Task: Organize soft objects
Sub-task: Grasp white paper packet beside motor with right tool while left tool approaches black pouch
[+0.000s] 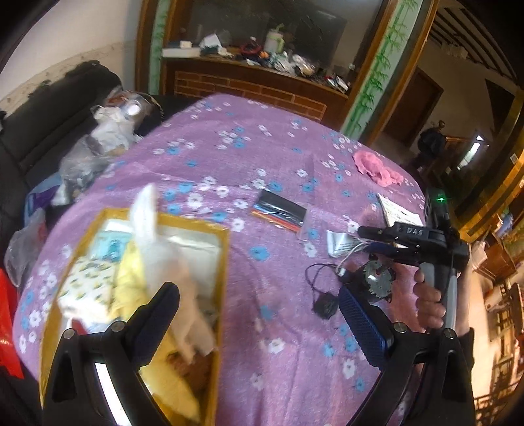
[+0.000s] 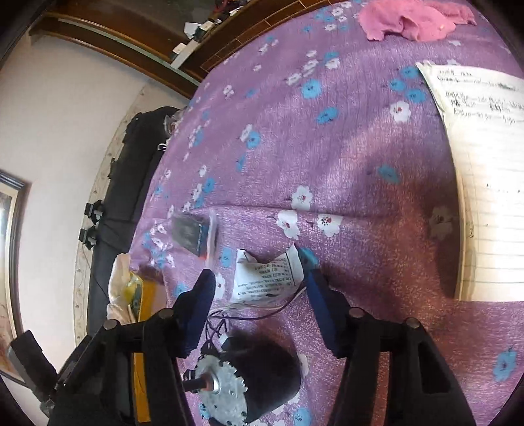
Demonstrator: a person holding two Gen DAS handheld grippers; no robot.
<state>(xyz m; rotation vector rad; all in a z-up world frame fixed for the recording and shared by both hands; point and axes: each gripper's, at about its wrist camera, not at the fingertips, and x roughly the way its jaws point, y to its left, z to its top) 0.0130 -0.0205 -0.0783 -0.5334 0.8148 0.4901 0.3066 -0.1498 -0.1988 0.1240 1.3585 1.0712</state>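
Observation:
A yellow-rimmed box [image 1: 222, 262] on the purple floral cloth holds soft things: a yellow cloth [image 1: 131, 278], a patterned cloth [image 1: 88, 278] and a blurred cream-white cloth [image 1: 170, 259] sticking up out of it. My left gripper [image 1: 262, 314] is open just above the box's near right side; its left finger [image 1: 157, 321] is beside the cream cloth. A pink cloth [image 1: 376, 167] lies at the far right, also in the right wrist view [image 2: 412, 19]. My right gripper [image 2: 258, 291] is open and empty above a small motor [image 2: 249, 380].
A folded leaflet [image 2: 265, 278], wires, a black packet [image 1: 280, 209] and a lined paper sheet [image 2: 491, 183] lie on the cloth. A black round part with cord [image 1: 324, 308] lies near the motor. Plastic bags [image 1: 98, 144] and a dark sofa stand left; a cluttered shelf behind.

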